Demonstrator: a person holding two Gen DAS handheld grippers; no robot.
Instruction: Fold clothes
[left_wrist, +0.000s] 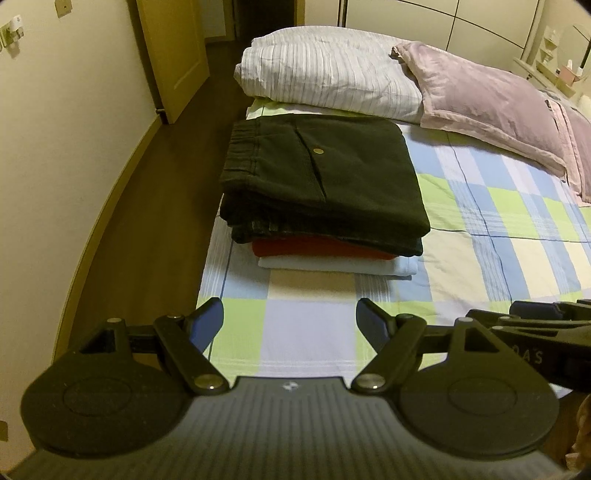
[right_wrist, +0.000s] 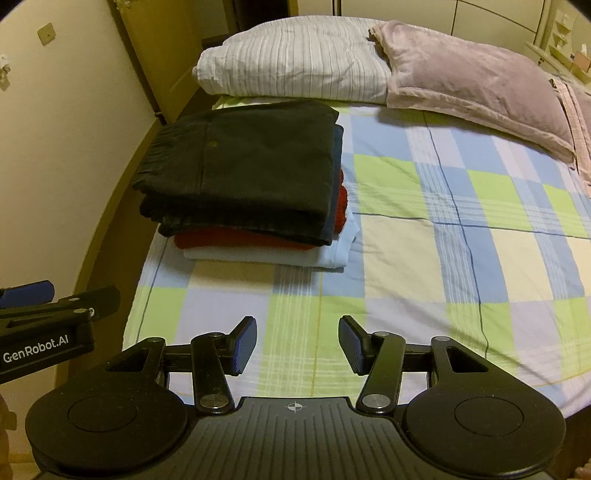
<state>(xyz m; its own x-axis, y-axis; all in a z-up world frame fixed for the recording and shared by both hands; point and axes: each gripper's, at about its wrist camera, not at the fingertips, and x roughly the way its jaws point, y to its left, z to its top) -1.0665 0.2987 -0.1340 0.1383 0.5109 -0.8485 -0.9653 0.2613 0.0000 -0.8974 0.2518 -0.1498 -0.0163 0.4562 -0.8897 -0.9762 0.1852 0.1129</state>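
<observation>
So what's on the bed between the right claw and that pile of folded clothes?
Nothing: only bare checked sheet lies between the open right claw and the pile. The right wrist view shows it.

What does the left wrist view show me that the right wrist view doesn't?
Left only: the brass button on the top dark garment, clearly, and wood floor beside the bed.

Right only: the stack's right side, where a navy layer shows under the dark garment, plus more bare checked sheet.

Both: the folded stack near the bed's left edge, striped quilt, purple blanket, and each gripper open over the sheet, left gripper, right gripper, holding nothing.
</observation>
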